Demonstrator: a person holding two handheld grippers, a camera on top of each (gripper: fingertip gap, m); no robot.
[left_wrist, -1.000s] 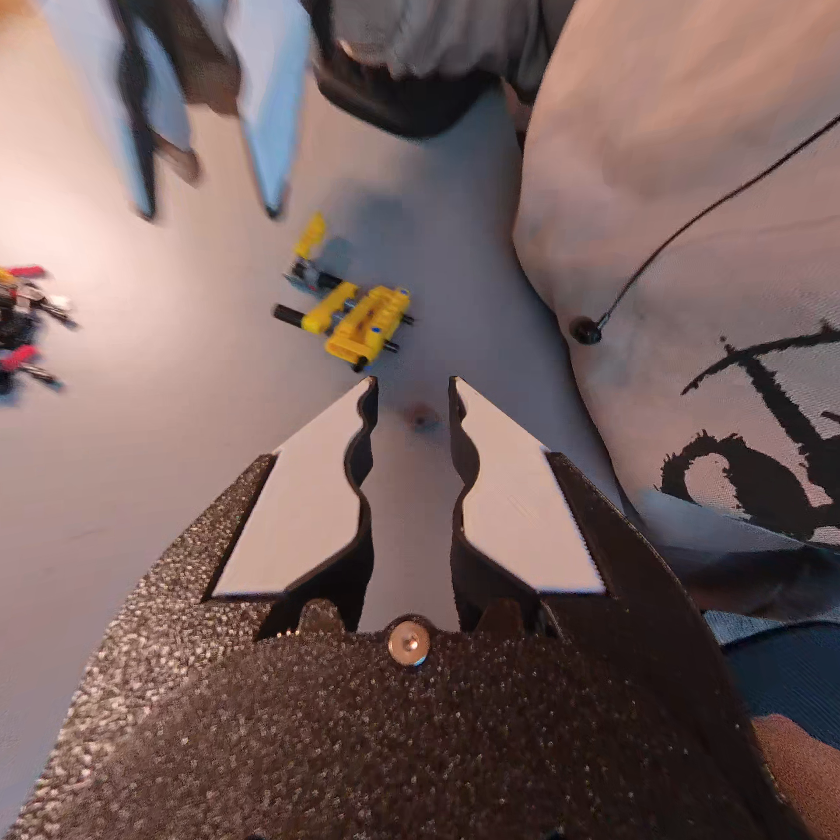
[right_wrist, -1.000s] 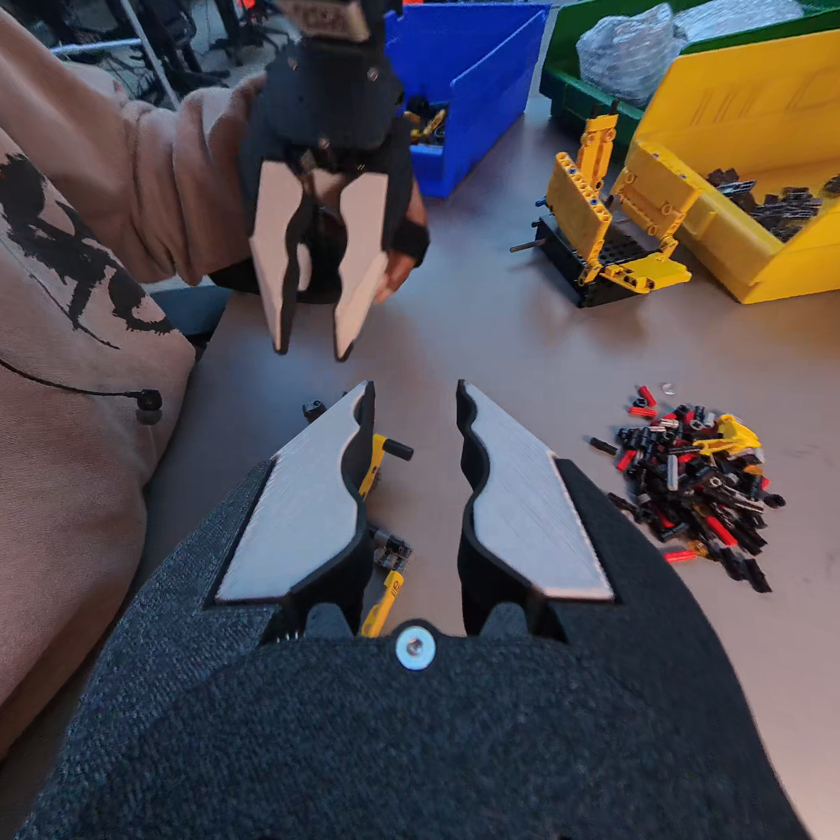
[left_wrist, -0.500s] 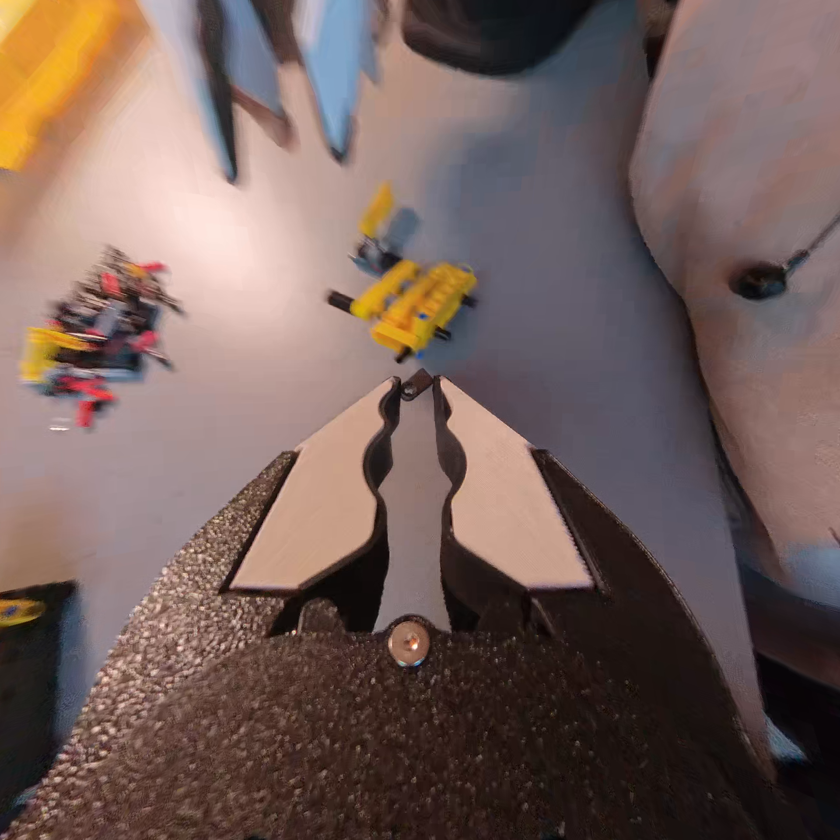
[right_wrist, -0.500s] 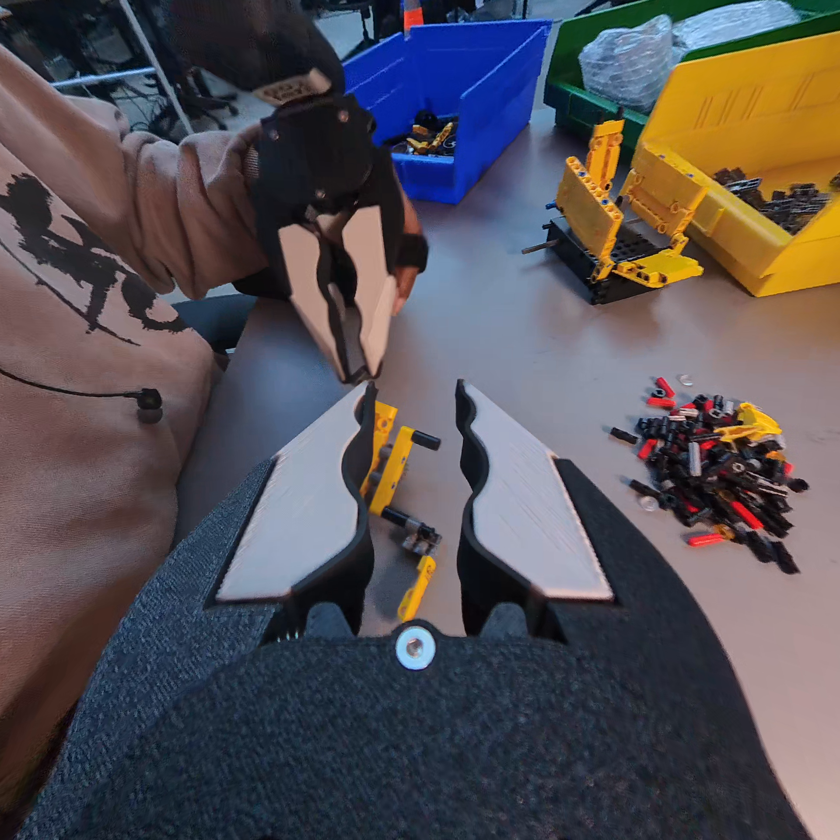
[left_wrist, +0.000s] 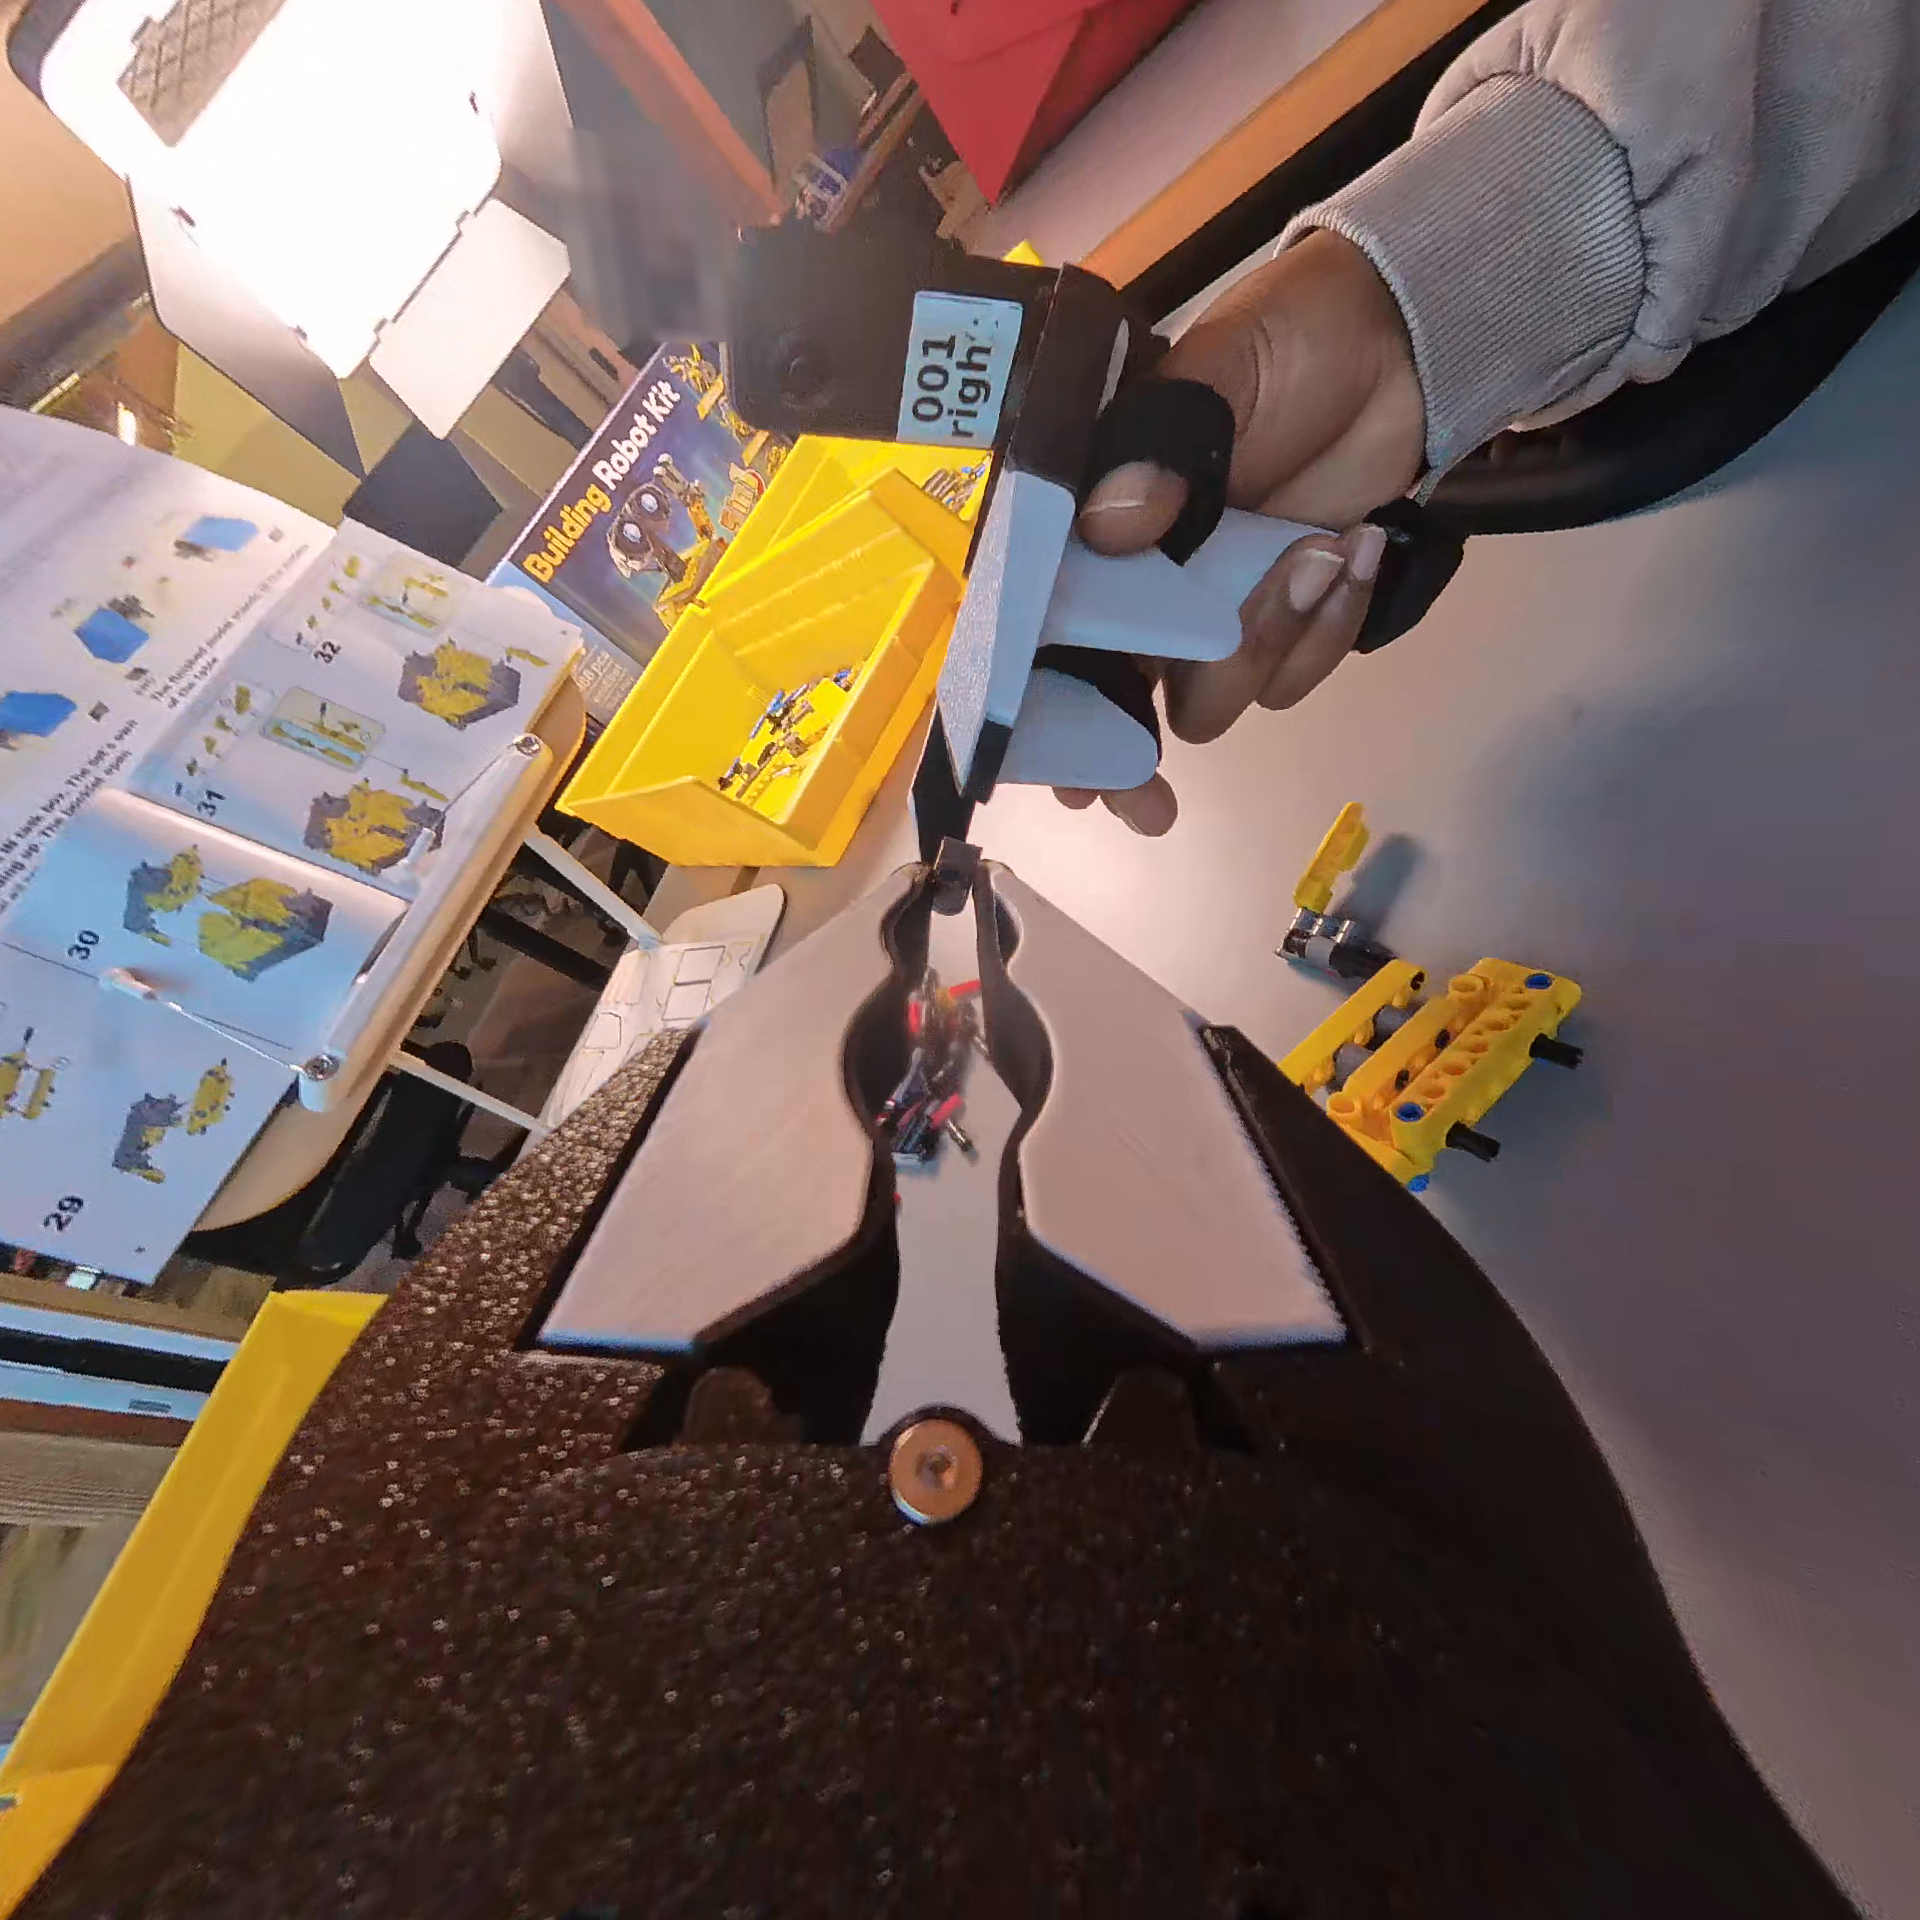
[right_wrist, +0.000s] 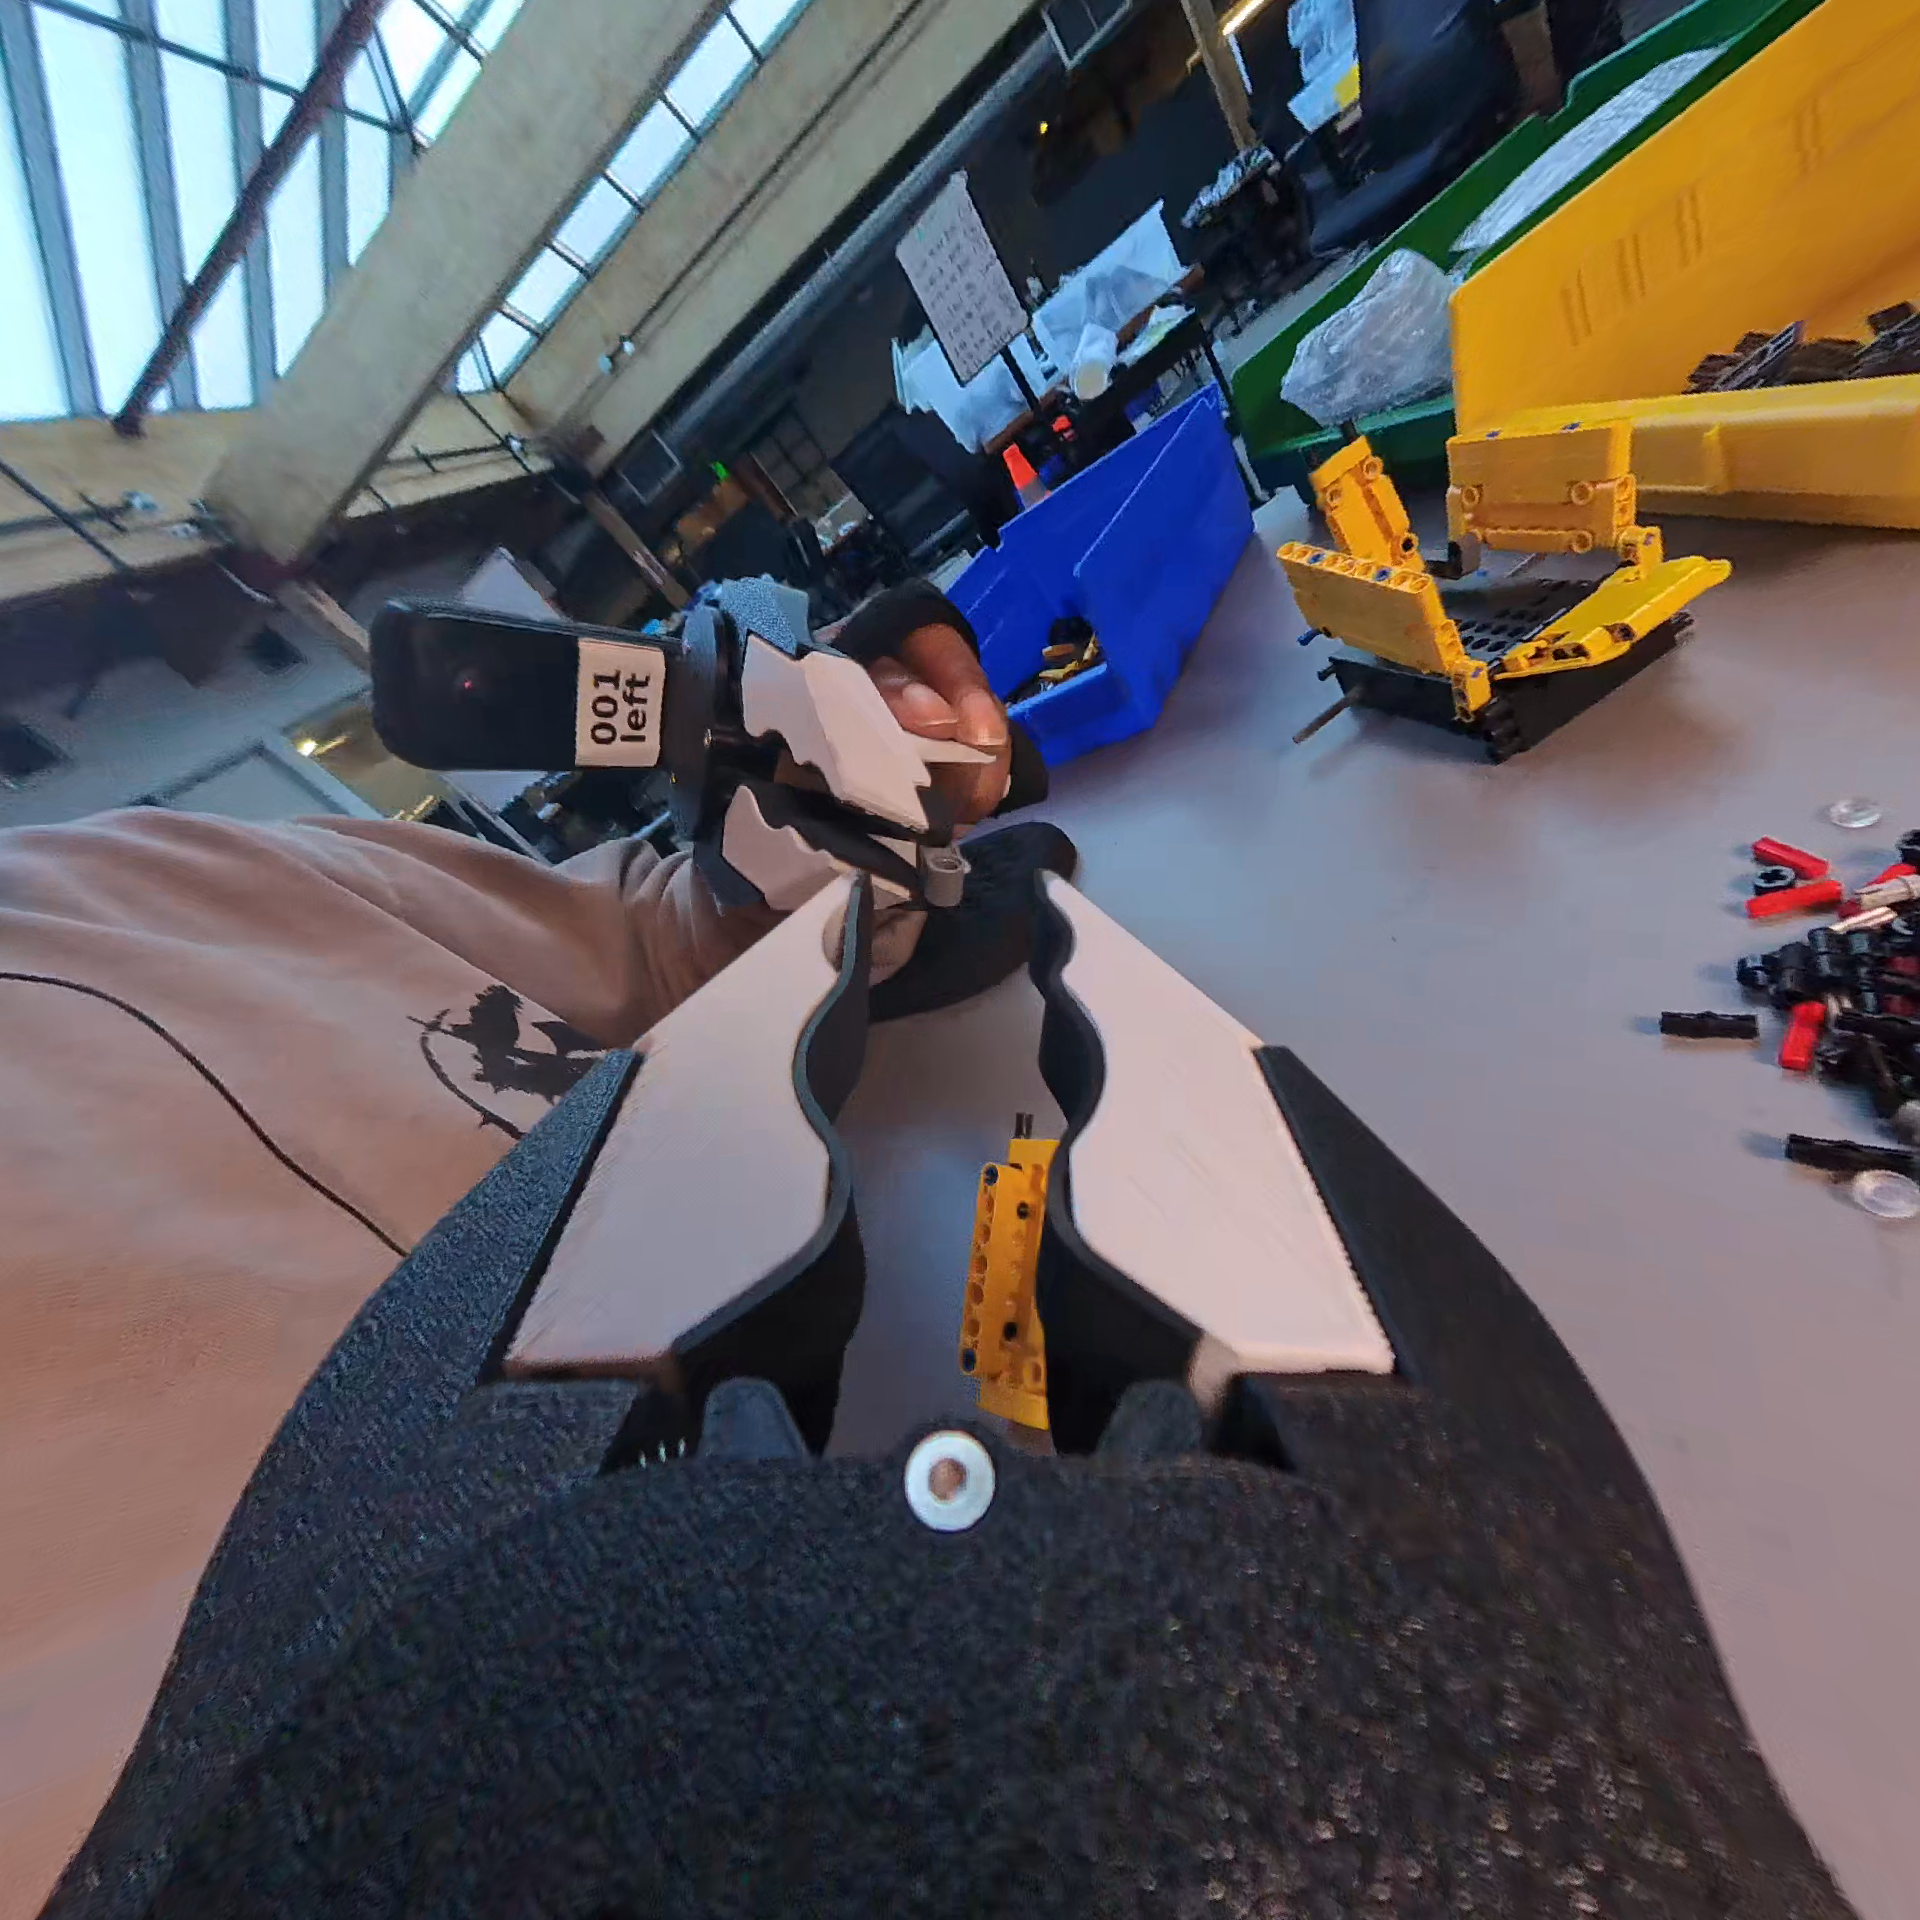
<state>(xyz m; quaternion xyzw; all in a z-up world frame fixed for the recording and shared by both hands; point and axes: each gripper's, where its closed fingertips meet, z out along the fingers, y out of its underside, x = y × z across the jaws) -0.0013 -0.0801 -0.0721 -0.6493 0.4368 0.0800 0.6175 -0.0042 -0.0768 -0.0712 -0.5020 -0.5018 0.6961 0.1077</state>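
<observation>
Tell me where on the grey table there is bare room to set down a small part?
Free: the grey tabletop between the blue plastic bin, the yellow-and-black brick model and the pile of small black and red pins; also the stretch past the small yellow beam assembly. Crowded: around the pins, and where the left gripper and right gripper meet.

Your left gripper (right_wrist: 928, 854) pinches a small grey plastic bush (right_wrist: 947, 865) between your right gripper's (right_wrist: 948, 894) parted tips; yellow plastic beam assembly (right_wrist: 1006, 1276) on the table (right_wrist: 1351, 935) beneath; loose-pin pile (right_wrist: 1839, 997) right.
</observation>
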